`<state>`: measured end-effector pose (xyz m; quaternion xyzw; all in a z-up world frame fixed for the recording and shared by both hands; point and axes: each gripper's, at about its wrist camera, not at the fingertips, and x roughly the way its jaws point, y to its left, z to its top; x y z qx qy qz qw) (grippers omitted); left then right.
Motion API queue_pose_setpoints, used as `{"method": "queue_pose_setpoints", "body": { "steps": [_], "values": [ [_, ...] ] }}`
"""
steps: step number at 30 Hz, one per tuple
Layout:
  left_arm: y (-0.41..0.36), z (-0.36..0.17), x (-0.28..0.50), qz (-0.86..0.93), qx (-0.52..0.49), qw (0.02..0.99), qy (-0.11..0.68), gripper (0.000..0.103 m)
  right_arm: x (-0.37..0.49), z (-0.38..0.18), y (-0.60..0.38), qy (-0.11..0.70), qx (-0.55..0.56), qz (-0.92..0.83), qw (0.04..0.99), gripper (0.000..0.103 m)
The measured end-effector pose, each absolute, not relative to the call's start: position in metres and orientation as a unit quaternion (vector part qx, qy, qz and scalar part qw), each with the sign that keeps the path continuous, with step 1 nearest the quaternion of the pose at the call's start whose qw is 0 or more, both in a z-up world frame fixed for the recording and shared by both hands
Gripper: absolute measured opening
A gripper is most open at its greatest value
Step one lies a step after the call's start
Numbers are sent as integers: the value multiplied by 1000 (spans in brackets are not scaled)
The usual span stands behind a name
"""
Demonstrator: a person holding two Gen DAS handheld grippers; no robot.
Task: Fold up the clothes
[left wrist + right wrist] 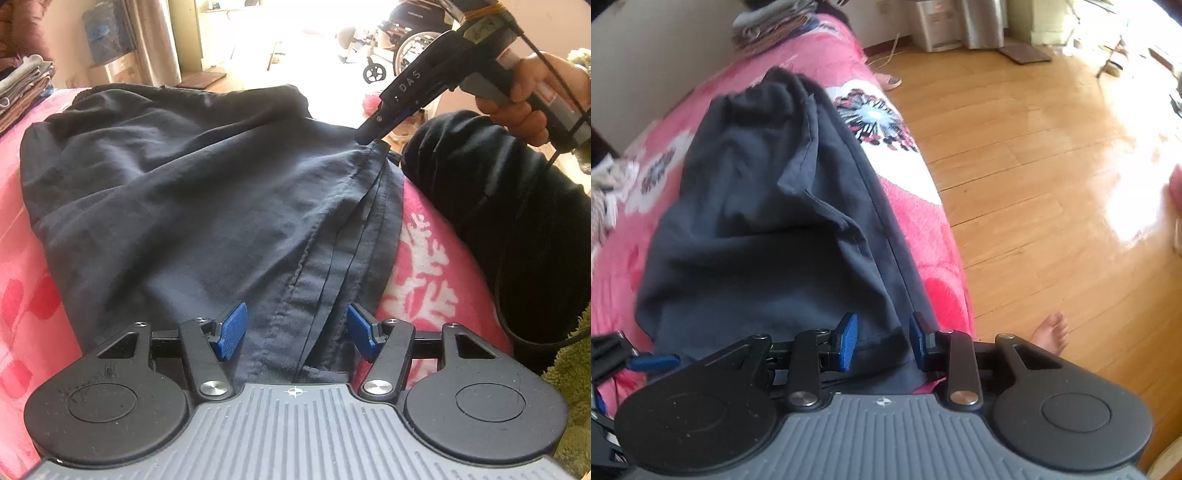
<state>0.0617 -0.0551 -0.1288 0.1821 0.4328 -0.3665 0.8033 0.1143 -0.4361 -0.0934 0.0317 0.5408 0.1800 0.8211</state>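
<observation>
Pink floral blanket (22, 302) at 9 o'clock carries the dark navy garment (177, 192), lying centre. Left gripper (295, 330): fingers released, spread astride the garment's stacked hem edges at 6 o'clock. Right gripper (882, 338): fingers apart over the garment's corner; wooden floor (1034, 166) at 3 o'clock

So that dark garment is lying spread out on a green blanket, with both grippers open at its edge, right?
Not quite: the blanket is pink with flower prints, not green, as the right wrist view shows clearly. The rest holds: the dark garment lies spread on it, and the left gripper and right gripper are both open at its edge.
</observation>
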Motion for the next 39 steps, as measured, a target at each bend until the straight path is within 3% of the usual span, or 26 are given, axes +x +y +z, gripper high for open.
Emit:
{"method": "queue_pose_setpoints", "body": {
  "steps": [4,5,6,10,16,19,21,26,35,39],
  "values": [
    [-55,-129,62,-368,183,802,434,61,113,-95,-435,544,18,190,817,22],
    [-56,-129,61,-368,184,801,435,61,111,-94,-435,543,16,191,817,11],
    [-56,-129,61,-368,185,801,434,61,110,-94,-436,543,16,192,817,6],
    [-54,-128,59,-364,188,803,432,61,109,-91,-439,543,20,195,816,1],
    [-38,-117,51,-342,219,814,416,61,110,-88,-445,546,31,197,813,4],
    [-22,-110,49,-332,215,817,420,61,113,-88,-449,551,39,192,811,17],
    [-13,-110,49,-328,206,813,434,61,114,-90,-450,554,46,193,808,31],
    [17,-112,62,-328,98,800,493,61,117,-93,-453,562,65,195,801,32],
    [71,-146,101,-307,-197,726,584,59,120,-99,-456,568,86,195,795,32],
    [80,-161,109,-288,-264,699,599,54,121,-99,-456,570,89,199,792,32]
  ]
}}
